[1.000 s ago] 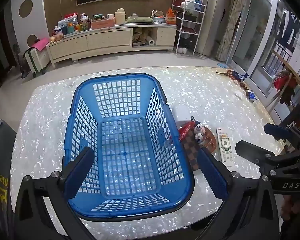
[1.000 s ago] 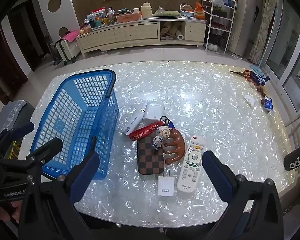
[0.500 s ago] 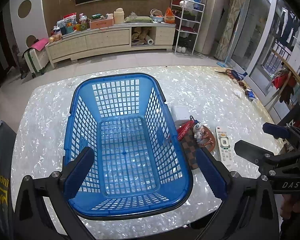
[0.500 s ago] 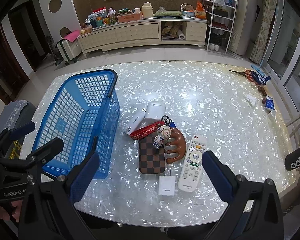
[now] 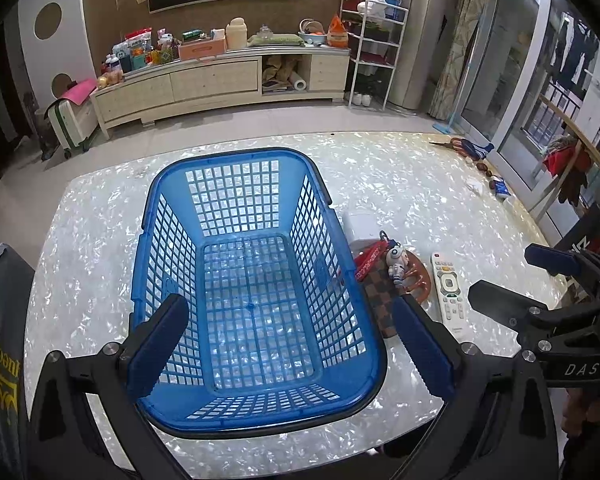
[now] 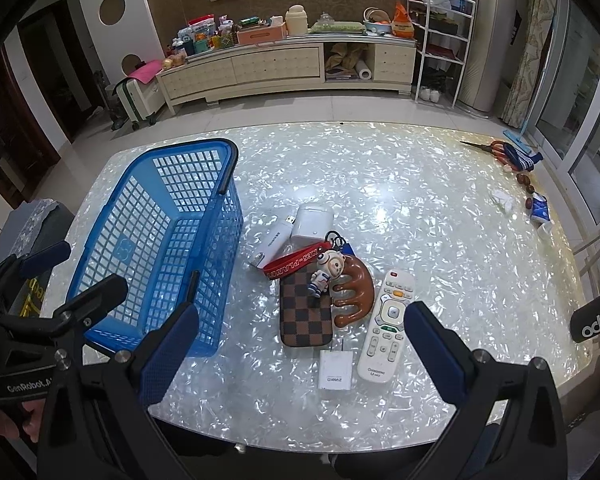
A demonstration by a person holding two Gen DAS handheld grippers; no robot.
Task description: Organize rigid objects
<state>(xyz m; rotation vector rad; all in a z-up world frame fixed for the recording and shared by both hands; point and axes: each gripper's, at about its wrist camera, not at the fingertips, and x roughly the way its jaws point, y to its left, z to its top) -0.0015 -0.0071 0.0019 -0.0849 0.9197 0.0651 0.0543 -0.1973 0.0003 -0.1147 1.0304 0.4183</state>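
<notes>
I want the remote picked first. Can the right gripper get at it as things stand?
Probably yes. The right gripper hangs open above the table's near edge, and the remote lies flat just ahead with nothing on top; only the brown wooden massager lies close beside it.

Empty blue basket (image 5: 256, 280); remote (image 6: 386, 326), wallet (image 6: 306, 312) beside.

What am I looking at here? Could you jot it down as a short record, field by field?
Setting: shiny table in a living room
Container: blue basket, nothing in it
Loose items: white remote, checkered case, brown wooden massager, astronaut keychain, small white charger
Left tool: open, above the basket
Right tool: open, above the items
Progress: nothing packed yet
</notes>
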